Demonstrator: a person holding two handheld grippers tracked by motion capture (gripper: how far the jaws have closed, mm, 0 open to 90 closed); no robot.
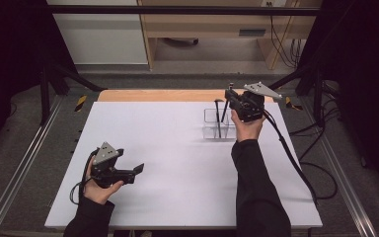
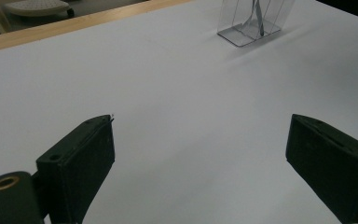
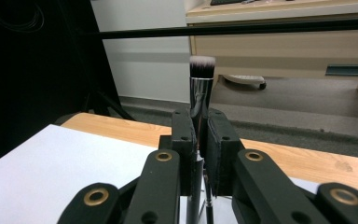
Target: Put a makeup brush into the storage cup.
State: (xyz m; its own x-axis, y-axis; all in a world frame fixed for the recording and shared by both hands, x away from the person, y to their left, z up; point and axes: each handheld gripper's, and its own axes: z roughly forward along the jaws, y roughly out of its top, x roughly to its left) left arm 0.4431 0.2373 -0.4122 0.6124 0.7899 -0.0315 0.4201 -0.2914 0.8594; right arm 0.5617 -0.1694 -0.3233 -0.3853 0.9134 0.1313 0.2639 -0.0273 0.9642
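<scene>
My right gripper [image 1: 233, 95] is at the far right part of the white table [image 1: 177, 148], raised above a clear plastic holder [image 1: 212, 123]. From its own view the two black jaws are pressed together on a makeup brush [image 3: 200, 93]. The silver ferrule of the brush stands between the pads, and the bristle head, dark with a pale tip, rises upright above the jaws. The lower part of the handle goes down between the jaws and out of the bottom of that view. In the high view I see a thin dark handle that reaches from this gripper down into the holder; if its end touches the bottom of the holder, I cannot tell. A second thin dark stick stands in the holder just beside it, leaning a little.

My left gripper [image 1: 139, 169] is at the near left part of the table, well apart from the holder. The hand [image 1: 98, 190] holds it low over the white surface, and it points toward the right. Its jaws stand wide apart, and between them I see the bare table. In the left gripper view the holder [image 2: 251, 21] is far ahead, at the top of the picture, with thin sticks inside.

Behind the table there is a wooden edge [image 1: 163, 95] and then grey floor.
</scene>
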